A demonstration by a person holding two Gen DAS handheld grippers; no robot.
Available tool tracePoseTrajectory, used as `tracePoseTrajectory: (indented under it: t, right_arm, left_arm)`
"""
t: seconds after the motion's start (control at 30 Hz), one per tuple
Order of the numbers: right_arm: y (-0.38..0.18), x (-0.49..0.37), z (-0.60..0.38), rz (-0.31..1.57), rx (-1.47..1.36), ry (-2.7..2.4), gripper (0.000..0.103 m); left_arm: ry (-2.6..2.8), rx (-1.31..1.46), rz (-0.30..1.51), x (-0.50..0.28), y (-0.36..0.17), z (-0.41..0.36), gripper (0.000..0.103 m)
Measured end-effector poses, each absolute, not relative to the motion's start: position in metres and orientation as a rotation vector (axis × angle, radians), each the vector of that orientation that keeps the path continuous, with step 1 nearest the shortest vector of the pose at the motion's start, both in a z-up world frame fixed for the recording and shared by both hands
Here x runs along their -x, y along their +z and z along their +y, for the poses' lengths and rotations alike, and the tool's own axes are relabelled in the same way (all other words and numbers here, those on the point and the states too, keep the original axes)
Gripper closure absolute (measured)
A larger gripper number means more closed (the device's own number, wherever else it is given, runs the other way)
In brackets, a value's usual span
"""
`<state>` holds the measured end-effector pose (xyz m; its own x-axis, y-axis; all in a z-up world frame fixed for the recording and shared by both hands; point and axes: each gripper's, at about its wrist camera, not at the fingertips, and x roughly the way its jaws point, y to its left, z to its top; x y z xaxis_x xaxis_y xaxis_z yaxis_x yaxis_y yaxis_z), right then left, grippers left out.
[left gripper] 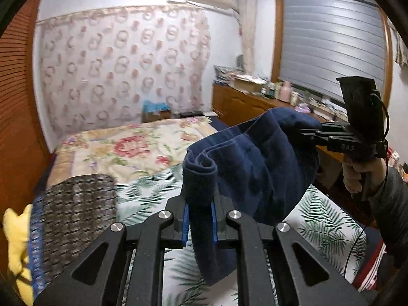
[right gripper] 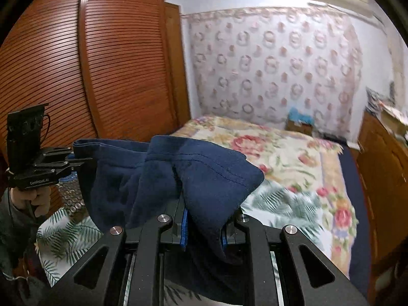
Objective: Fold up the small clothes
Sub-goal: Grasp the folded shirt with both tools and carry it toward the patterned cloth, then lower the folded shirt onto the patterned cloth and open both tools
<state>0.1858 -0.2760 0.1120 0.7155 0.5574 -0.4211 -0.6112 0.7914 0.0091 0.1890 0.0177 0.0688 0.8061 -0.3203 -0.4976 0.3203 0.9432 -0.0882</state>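
Observation:
A small navy blue garment hangs in the air above the bed, stretched between both grippers. My left gripper is shut on a rolled edge of the cloth, blue pads pressed on either side. In the same view, my right gripper clamps the other end at the right. In the right wrist view the navy garment drapes over my right gripper, which is shut on it. The left gripper pinches the far corner at the left, held by a hand.
Below lies a bed with a floral cover and a palm-leaf sheet. A dark patterned cloth and a yellow item sit at the left. A louvred wooden wardrobe stands left, a cluttered wooden dresser right.

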Motion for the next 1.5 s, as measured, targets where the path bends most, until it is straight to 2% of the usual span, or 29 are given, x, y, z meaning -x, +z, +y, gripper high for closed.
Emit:
tracePoseTrajectory:
  t: [0.23,0.5,0.73,0.9,1.0,1.07,1.1,1.17,1.27,1.3,1.33,1.37,1.43,1.5]
  right_arm:
    - [0.13,-0.214,-0.206,0.385,0.255,0.774,0.084]
    - [0.138,-0.257,-0.101,0.408,0.453,0.93,0.084]
    - [0.121,-0.311,-0.002,0.466,0.599,1.005,0.084]
    - [0.104,-0.342,0.055,0.505,0.584,1.025,0.08]
    - [0.1,-0.351,0.069,0.54,0.539,1.007,0.067]
    - [0.098,-0.349,0.072,0.511,0.53,0.959,0.043]
    - [0.096,-0.344,0.069,0.492,0.532,0.938,0.037]
    - [0.09,-0.341,0.068,0.449,0.528,0.888,0.035]
    - [0.076,-0.341,0.058,0.456,0.481,0.939,0.035]
    - [0.069,-0.341,0.057,0.478,0.47,0.978,0.035]
    - [0.06,-0.342,0.058,0.503,0.465,1.008,0.035]
    - [0.051,-0.345,0.061,0.522,0.464,1.015,0.035]
    - [0.029,-0.353,0.069,0.568,0.472,1.007,0.035]
    - [0.007,-0.364,0.074,0.585,0.48,0.981,0.035]
  left_arm:
    - [-0.189,0.086,0.482,-0.148,0.061,0.093,0.089]
    - [-0.009,0.188,0.479,-0.11,0.026,0.164,0.089]
    - [0.072,0.268,0.556,-0.098,-0.024,0.197,0.089]
    - [0.111,0.283,0.591,-0.088,-0.046,0.206,0.089]
    - [0.121,0.299,0.607,-0.089,-0.05,0.21,0.089]
    - [0.129,0.294,0.611,-0.091,-0.05,0.21,0.089]
    - [0.137,0.288,0.616,-0.091,-0.05,0.21,0.088]
    - [0.141,0.286,0.617,-0.092,-0.048,0.21,0.081]
    - [0.134,0.279,0.585,-0.087,-0.042,0.208,0.057]
    - [0.134,0.271,0.579,-0.087,-0.04,0.208,0.056]
    - [0.137,0.262,0.578,-0.087,-0.039,0.207,0.05]
    - [0.139,0.254,0.576,-0.087,-0.037,0.208,0.036]
    - [0.14,0.243,0.558,-0.084,-0.032,0.206,0.019]
    - [0.158,0.232,0.544,-0.081,-0.027,0.205,0.019]
